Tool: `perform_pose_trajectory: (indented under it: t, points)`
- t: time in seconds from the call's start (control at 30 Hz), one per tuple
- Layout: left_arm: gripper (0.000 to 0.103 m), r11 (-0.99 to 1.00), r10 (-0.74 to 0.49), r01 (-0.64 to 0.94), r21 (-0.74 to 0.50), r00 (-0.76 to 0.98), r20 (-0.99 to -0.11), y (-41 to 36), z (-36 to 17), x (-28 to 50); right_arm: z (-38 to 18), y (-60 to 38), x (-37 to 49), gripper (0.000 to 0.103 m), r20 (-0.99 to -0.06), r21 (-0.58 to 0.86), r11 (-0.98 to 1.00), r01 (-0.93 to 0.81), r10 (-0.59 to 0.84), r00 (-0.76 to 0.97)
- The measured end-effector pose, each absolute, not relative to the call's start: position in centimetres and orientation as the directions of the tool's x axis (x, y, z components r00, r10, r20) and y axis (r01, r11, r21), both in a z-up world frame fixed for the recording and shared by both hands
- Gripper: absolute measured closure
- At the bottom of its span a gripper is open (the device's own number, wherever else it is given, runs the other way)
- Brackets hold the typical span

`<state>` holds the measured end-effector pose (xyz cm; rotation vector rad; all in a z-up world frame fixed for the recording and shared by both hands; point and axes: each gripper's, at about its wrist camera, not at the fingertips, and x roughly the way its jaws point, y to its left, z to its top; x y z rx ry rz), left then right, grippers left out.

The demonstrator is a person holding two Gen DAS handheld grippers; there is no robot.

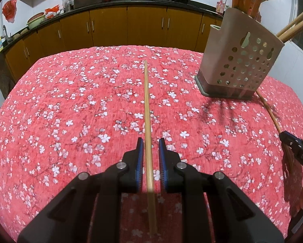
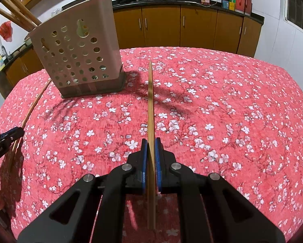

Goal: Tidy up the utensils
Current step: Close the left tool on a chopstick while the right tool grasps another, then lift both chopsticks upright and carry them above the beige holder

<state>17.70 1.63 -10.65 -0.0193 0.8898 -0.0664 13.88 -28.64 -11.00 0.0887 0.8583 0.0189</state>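
Kitchen table (image 1: 70, 105): we are gripping a chopstick (image 2: 150, 105) in the right gripper (image 2: 150, 149), left gripper (image 1: 150, 151) slightly parted around another (image 1: 147, 105); aim tips squarely into the holder (image 2: 78, 60).

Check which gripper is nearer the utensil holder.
Right, narrowly: the right gripper sits just right of the utensil holder; the left gripper sits farther off to its left.

Both grippers point downward: the right gripper (image 2: 150, 141) has its jaws closed, the left gripper (image 1: 150, 141) nearly so.
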Motion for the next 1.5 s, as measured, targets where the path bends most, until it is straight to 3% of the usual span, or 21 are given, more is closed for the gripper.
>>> perform_pose_trajectory:
  t: [0.33,0.6,1.17,1.5]
  points:
    - [0.095,0.998,-0.063,0.036,-0.052,0.627,-0.776,1.9,-10.6,16.8,-11.0,-28.7,13.8,0.095,-0.754,0.102,0.995,0.019,0.065,0.654]
    - [0.095,0.997,-0.067,0.066,-0.034,0.613,-0.787,2.2,-9.9,15.9,-9.2,-29.2,12.5,0.095,-0.714,0.117,0.993,0.011,0.076,0.696]
    - [0.095,0.99,-0.144,0.11,-0.092,0.789,-0.598,2.7,0.6,12.7,-1.1,-31.4,10.1,0.095,-0.513,0.161,0.987,0.027,0.06,0.857]
    - [0.095,0.986,-0.167,0.138,-0.094,0.831,-0.531,2.0,3.2,11.6,-0.2,-31.6,9.7,0.095,-0.478,0.169,0.985,0.029,0.056,0.877]
